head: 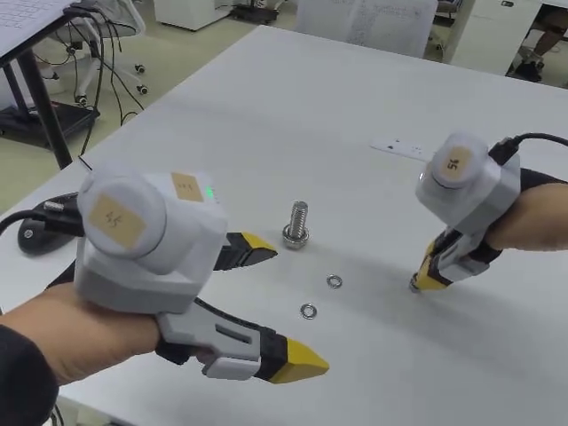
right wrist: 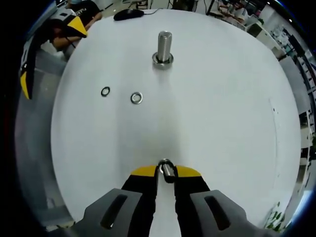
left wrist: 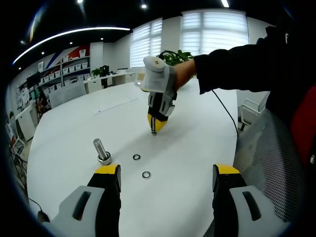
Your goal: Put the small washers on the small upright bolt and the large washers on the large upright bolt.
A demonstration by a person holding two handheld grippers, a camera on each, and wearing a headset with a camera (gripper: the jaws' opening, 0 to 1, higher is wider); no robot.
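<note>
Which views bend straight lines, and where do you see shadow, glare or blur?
Head view: lines stay straight; the right gripper casts a soft shadow on the table. Left gripper view: the table edge curves and the windows are overexposed. Right gripper view: the table looks round, and the small metal part in the gripper is slightly blurred.
</note>
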